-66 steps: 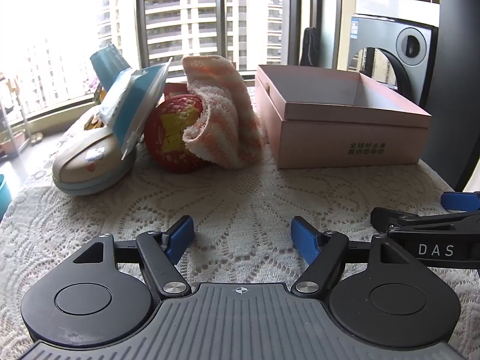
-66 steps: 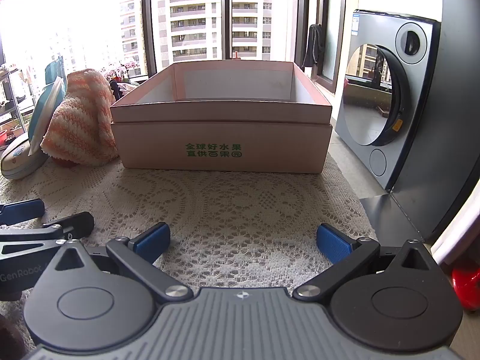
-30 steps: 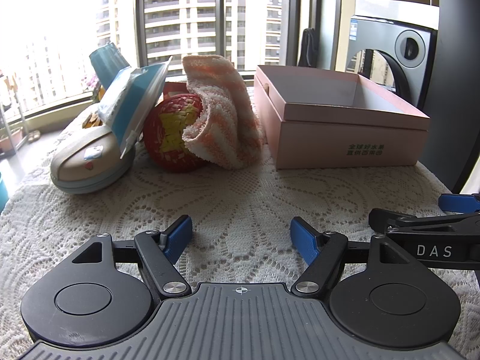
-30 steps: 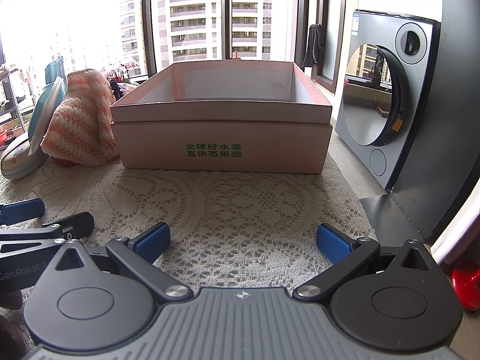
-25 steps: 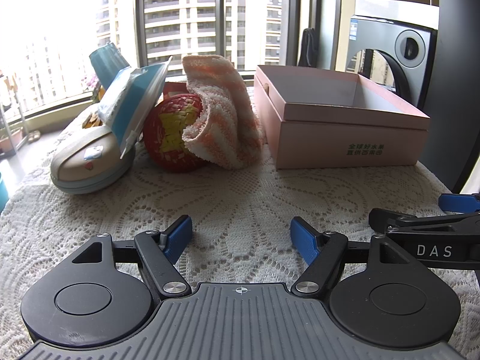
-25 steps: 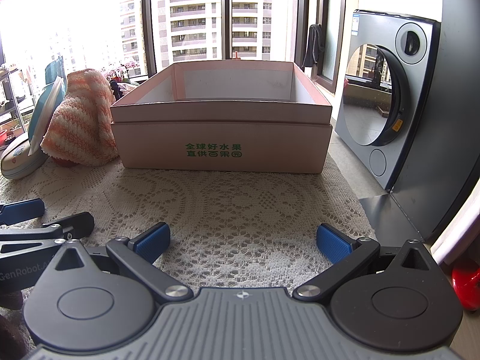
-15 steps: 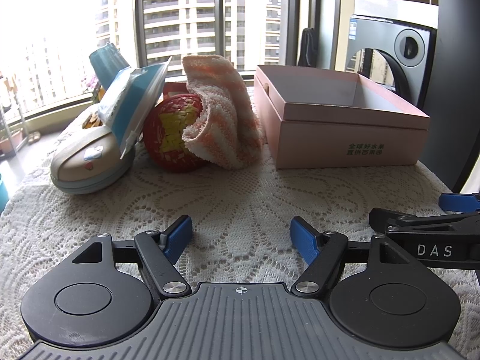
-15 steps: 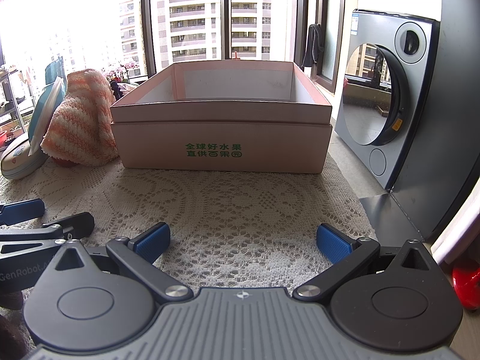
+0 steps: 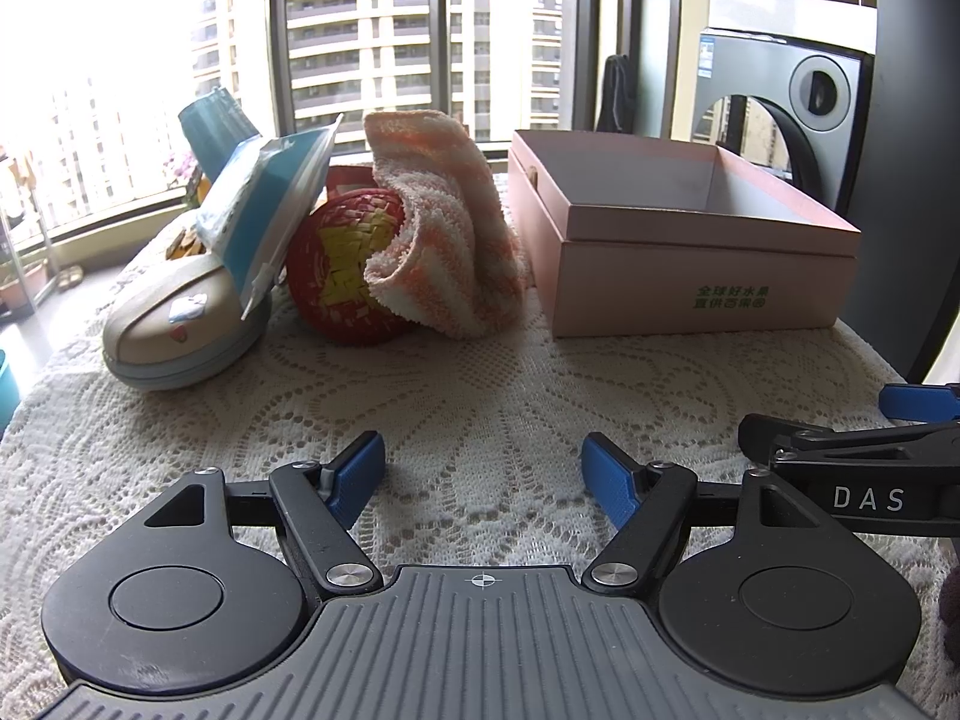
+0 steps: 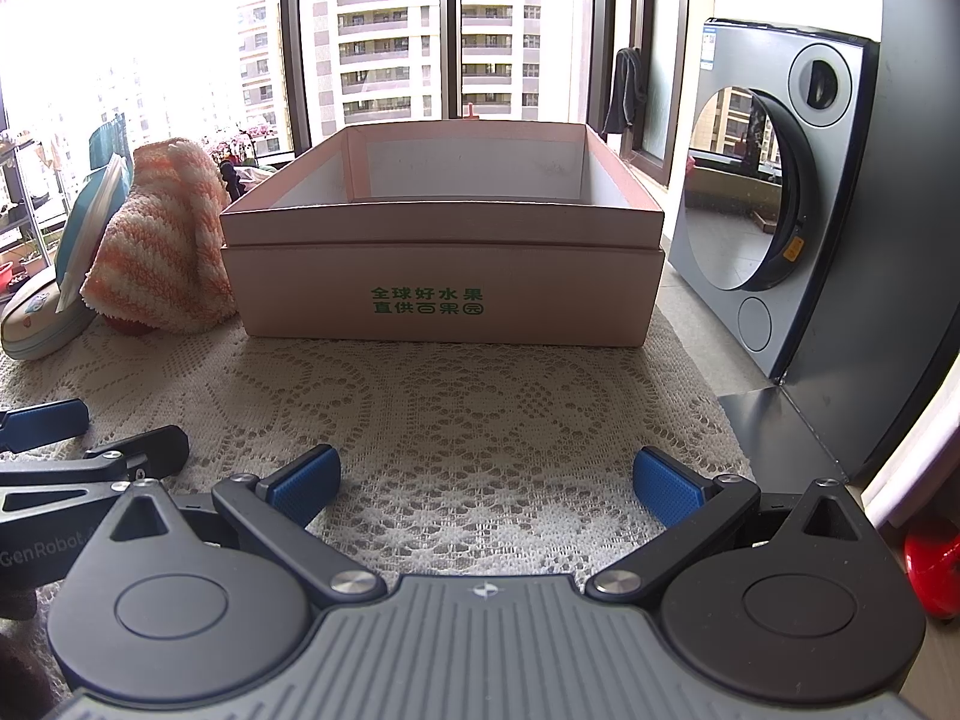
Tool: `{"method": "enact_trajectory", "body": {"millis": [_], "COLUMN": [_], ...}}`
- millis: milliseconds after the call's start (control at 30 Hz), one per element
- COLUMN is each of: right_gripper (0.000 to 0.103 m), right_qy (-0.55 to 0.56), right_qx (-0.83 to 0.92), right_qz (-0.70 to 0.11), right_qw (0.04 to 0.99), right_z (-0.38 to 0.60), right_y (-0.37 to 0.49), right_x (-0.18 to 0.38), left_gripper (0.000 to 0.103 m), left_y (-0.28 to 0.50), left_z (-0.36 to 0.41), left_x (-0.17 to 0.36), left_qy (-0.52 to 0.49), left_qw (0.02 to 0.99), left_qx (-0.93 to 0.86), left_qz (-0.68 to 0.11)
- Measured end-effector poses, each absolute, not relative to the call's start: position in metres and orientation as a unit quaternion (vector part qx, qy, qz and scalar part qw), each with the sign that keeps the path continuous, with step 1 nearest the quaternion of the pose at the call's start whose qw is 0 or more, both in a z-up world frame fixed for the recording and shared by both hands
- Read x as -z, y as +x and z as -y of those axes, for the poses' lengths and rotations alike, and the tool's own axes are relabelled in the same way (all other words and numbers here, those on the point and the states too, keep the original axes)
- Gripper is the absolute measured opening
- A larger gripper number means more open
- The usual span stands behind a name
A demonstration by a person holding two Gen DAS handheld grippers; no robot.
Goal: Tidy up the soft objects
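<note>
Ahead, striped towel (image 9: pixel 444 240) — well beyond left claw (image 9: pixel 483 471), jaws apart

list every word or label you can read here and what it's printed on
"全球好水果 直供百果园", green print in two lines, on the front wall of the pink box.
"DAS", white letters, on the right gripper seen from the left wrist view.
"GenRobot", cut off at the frame edge, on the left gripper seen from the right wrist view.
Blue label on the washing machine: too small to read.
Sticker on the beige pouch: too blurred to read.
</note>
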State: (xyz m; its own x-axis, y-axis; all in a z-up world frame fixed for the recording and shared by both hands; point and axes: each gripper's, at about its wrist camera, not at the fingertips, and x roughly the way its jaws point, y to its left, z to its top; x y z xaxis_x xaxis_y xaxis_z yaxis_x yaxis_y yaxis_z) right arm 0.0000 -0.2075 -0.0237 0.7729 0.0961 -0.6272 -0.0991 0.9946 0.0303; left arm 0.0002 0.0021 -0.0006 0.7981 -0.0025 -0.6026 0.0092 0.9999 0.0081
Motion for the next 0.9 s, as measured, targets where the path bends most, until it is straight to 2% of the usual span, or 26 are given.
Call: {"method": "enact_trajectory", "body": {"millis": [900], "right_gripper": [0.103], "right_qy": [0.002], "right_qx": [-0.055], "right_qz": [-0.332], "right_qw": [0.941], "right_z": [0.2045], "right_y": [0.0014], "right_x": [0.0246], "left_gripper": [0.078], "left_y": [0.0001], "left_z": [-0.0017], "left_x": [0.0005], "left_qy": [0.006], "left_qw": [0.948], "left_qx": [0.003], "left_qz": [-0.318]}}
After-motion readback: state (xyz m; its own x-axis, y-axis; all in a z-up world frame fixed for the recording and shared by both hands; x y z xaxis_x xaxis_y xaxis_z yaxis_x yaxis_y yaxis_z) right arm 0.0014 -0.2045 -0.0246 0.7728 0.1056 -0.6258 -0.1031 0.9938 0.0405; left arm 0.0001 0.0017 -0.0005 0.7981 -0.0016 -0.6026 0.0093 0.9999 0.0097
